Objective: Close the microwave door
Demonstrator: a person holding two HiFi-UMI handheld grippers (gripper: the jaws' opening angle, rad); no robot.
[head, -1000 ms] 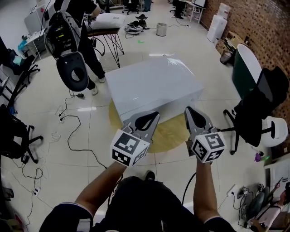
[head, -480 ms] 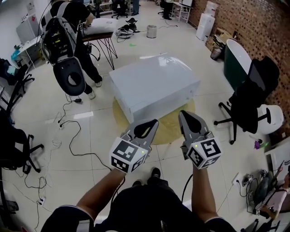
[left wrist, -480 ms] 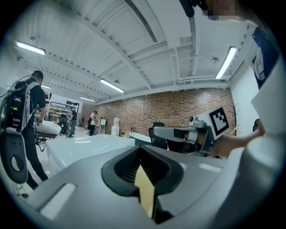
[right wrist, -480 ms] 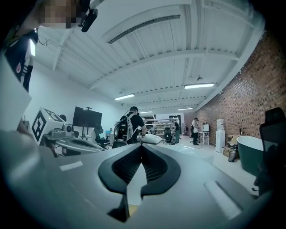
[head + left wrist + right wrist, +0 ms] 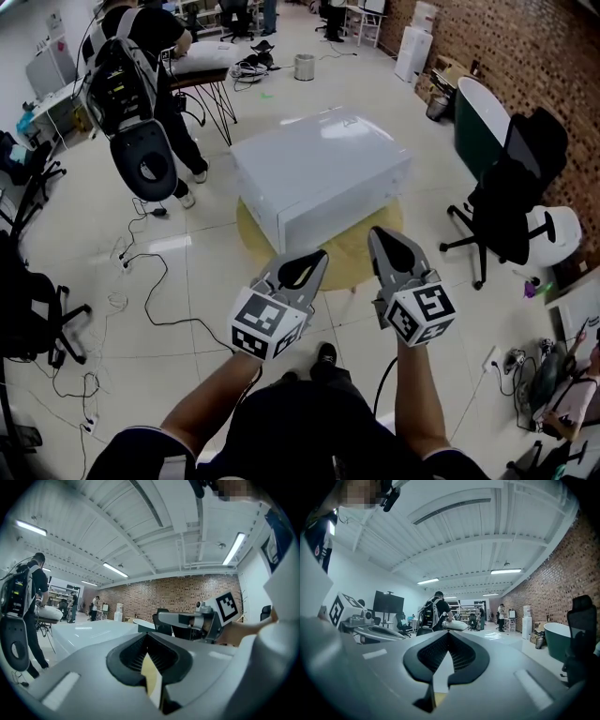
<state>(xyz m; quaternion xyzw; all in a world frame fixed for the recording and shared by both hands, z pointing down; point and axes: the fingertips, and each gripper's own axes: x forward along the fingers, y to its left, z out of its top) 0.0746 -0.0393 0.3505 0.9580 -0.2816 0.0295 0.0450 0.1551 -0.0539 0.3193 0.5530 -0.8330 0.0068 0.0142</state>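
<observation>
Left gripper (image 5: pixel 314 261), right gripper (image 5: pixel 382 239): jaws closed, nothing held, side by side. Microwave (image 5: pixel 319 169): white box, door not discernible, on yellow mat (image 5: pixel 352 255), at 12 o'clock, clear of both tips.

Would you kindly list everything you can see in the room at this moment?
box: one, white, on the table straight ahead
table: one, round, yellow, under the box
office chair: one, black, right of the table
tub: one, dark green with a white rim, behind the office chair
brick wall: one, red-brown, far right
bin: one, grey, on the floor far behind the box
person: one, in black with a backpack, upper left
cables: several, black, on the floor at left
left tool: one, grey, jaws together, empty, in front of the table
right tool: one, grey, jaws together, empty, beside the left tool
</observation>
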